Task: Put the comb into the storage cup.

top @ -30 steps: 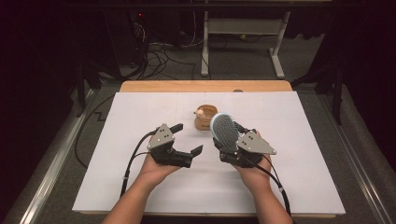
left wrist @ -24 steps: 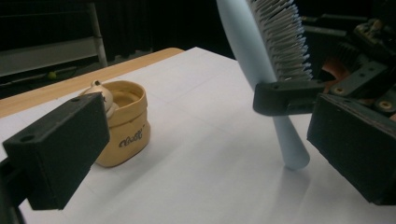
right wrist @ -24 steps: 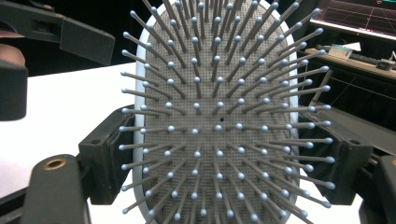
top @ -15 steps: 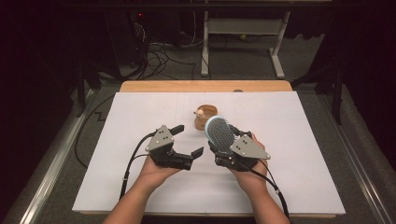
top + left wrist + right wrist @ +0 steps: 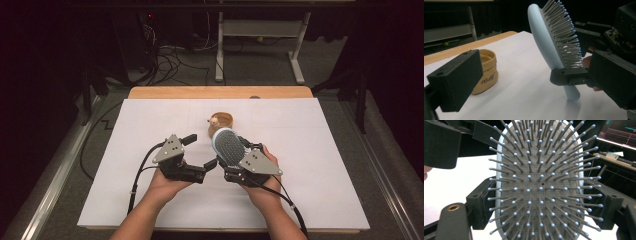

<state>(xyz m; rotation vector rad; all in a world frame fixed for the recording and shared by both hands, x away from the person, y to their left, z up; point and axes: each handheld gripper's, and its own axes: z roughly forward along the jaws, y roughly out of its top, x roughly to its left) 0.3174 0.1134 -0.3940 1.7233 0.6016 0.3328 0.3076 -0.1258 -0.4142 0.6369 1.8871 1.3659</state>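
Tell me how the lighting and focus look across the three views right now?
High view: white table sheet evenly lit, surroundings fall to near black. Left gripper view: hairbrush sharp, its near finger soft, faint shadow under the handle tip. Right gripper view: brush bristles sharp, background dim.

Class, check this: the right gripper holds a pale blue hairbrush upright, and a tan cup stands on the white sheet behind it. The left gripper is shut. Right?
Not quite. The left gripper is open: the left gripper view shows its fingers wide apart. The right gripper does hold the hairbrush, with the cup behind.
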